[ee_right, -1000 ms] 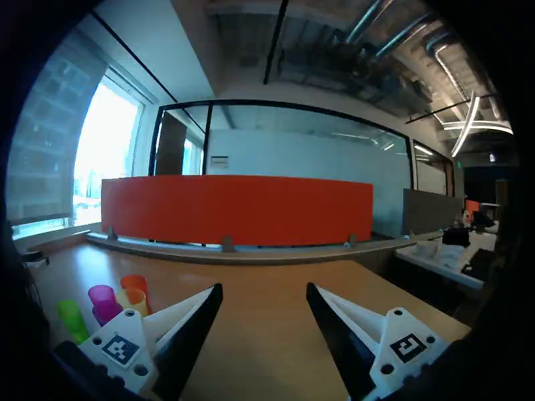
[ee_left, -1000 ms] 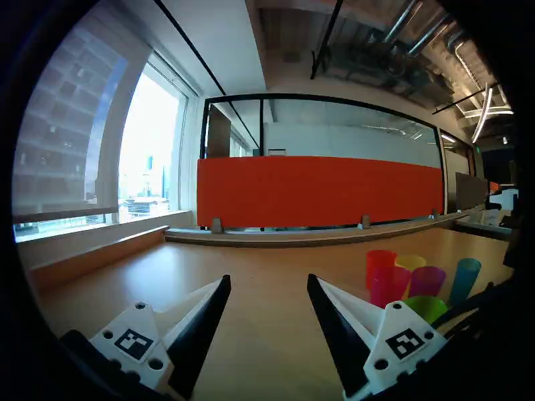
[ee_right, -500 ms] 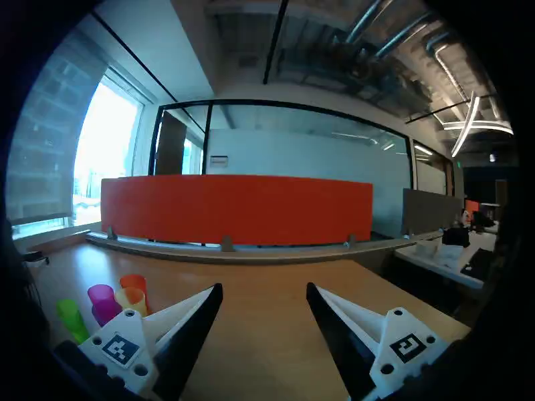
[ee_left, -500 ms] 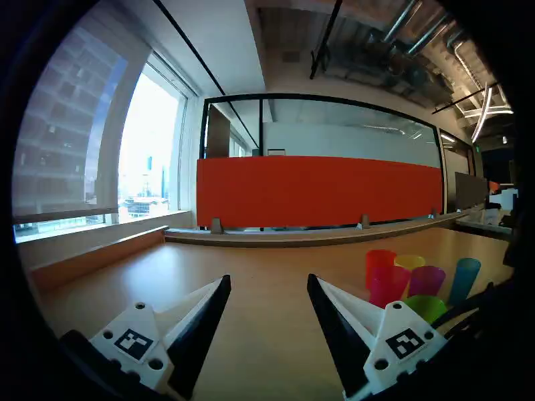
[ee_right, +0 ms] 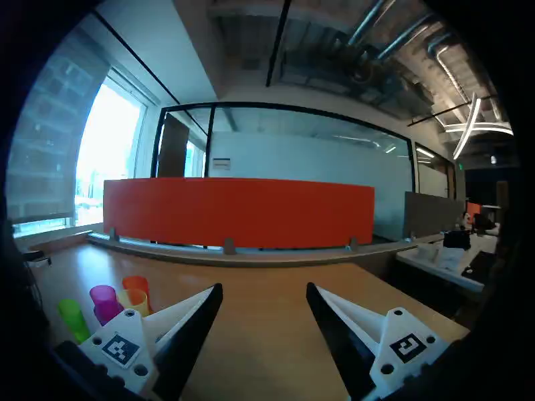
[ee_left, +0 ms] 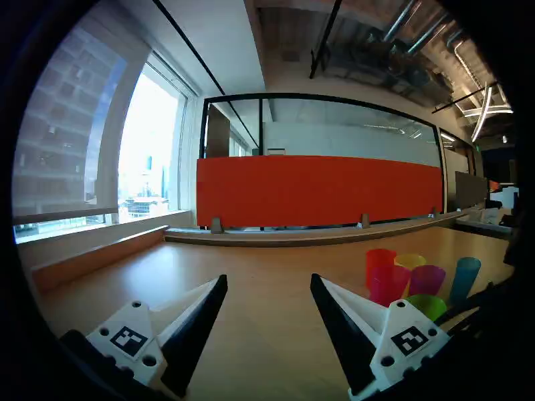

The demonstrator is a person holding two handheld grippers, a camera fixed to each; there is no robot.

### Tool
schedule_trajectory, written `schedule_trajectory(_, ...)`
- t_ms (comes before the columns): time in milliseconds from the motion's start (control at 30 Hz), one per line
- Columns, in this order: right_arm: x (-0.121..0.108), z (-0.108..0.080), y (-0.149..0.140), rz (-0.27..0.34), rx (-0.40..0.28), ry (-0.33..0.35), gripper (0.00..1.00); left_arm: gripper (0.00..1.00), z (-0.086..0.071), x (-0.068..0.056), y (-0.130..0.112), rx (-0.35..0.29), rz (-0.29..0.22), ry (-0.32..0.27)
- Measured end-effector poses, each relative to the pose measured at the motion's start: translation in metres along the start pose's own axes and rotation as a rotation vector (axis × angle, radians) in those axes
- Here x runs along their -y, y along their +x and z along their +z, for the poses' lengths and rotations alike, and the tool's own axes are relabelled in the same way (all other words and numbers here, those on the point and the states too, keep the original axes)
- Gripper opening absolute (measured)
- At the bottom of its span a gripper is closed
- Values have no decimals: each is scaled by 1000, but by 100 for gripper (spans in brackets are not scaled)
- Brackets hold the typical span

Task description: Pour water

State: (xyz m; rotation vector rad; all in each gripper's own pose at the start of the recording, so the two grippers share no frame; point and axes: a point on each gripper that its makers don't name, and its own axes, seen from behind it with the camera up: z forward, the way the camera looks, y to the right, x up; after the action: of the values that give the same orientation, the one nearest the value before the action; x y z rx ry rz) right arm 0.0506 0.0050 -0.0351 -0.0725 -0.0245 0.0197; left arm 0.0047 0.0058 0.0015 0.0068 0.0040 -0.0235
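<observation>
**Grippers both spread wide and empty, cups off to one side**

Left gripper [ee_left: 268, 277] has its two fingers well apart, with only bare desk between them. Right gripper [ee_right: 264, 286] stands the same way, spread and gripping nothing.

The cups [ee_left: 408, 281] stand close together on the wooden desk [ee_left: 267, 257]. In the left gripper view they sit at about 4 o'clock, beyond the tip of the right-hand finger. A red cup [ee_left: 380, 260] stands at the back with a pink cup [ee_left: 389, 286] in front of it. A yellow cup [ee_left: 410, 260] and a purple cup [ee_left: 428, 279] come next, and a teal cup [ee_left: 465, 277] stands farthest out toward 3 o'clock. The green cup [ee_left: 425, 305] is nearest the camera. In the right gripper view the same cluster shows at 8 o'clock, just past the left-hand finger, well clear of the gap between the fingers.

An orange partition [ee_left: 314, 190] runs across the far edge of the desk at 12 o'clock, with glass walls above it. A bright window [ee_left: 150, 160] fills 9 to 10 o'clock. Another desk [ee_right: 435, 257] stands at 3 o'clock in the right gripper view.

The left gripper's finger cuts off the green cup's lower part. Whether any cup holds water cannot be told. The things on the other desk are too small to make out.
</observation>
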Motion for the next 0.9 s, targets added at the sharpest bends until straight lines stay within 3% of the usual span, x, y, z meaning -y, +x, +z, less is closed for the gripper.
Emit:
schedule_trajectory(467, -12, -1, 12, -30, -75, -12, 97, 92, -1, 1, 1, 1, 1, 0)
schedule_trajectory(700, 0, 4, 14, -36, -103, 28, 98, 92, -1, 1, 1, 0, 1, 0)
schedule_trajectory(900, 8, 11, -2, -9, -100, 52, 98, 92, -1, 1, 1, 1, 1, 0)
